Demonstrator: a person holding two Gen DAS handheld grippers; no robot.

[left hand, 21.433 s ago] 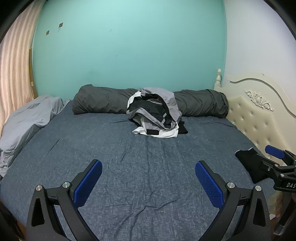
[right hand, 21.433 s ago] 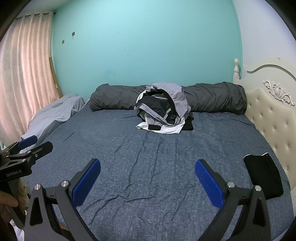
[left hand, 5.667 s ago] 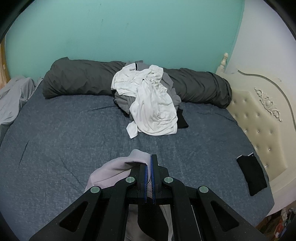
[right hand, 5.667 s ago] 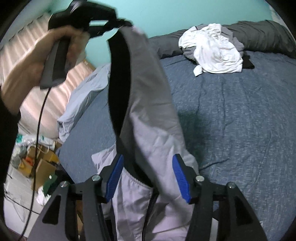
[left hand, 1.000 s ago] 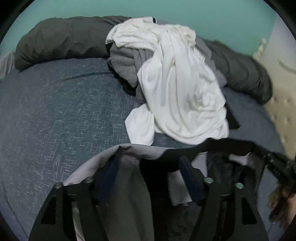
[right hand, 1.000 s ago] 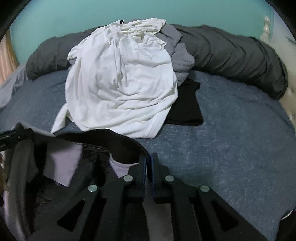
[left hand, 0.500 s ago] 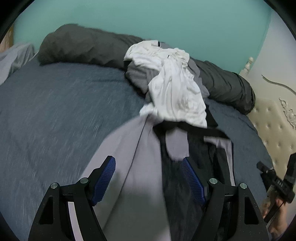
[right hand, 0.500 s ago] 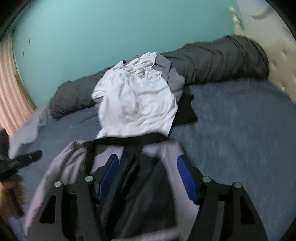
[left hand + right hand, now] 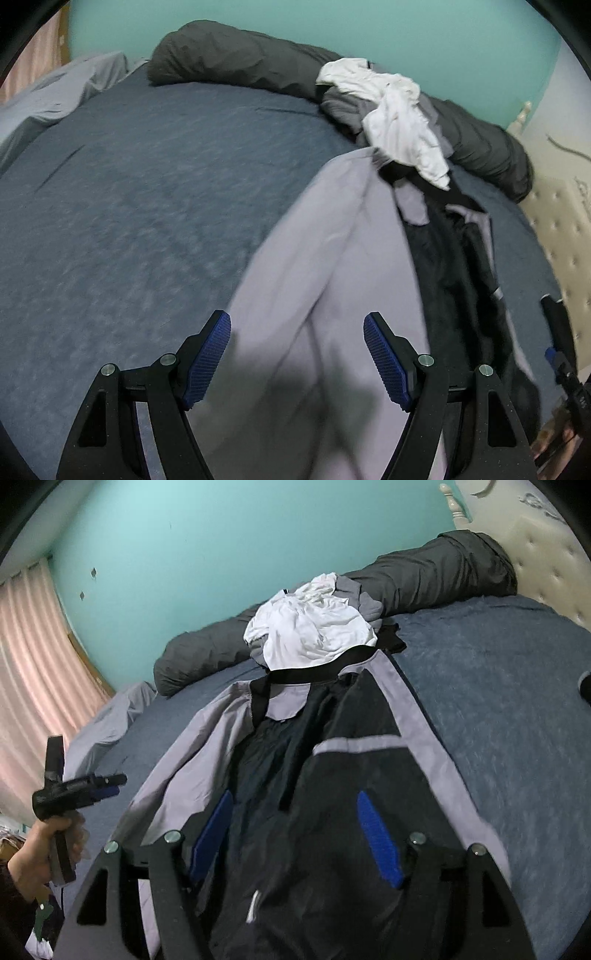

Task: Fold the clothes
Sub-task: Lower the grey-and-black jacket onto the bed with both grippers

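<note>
Grey-and-black jacket (image 9: 332,775) laid open on the bed (image 9: 147,221), collar touching the clothes pile (image 9: 314,631).

Both grippers are released: the left gripper (image 9: 297,358) hangs with jaws wide above the grey side, and the right gripper (image 9: 295,842) has just been opening its jaws, pads clear of the dark lining under them. Thin and slick, the fabric looks light, floppy and prone to sliding; hems or shoulder seams look like the best holds.

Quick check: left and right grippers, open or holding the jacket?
Left gripper: open, empty, above the jacket.
Right gripper: open, jaws have just been opening, holding nothing.
</note>
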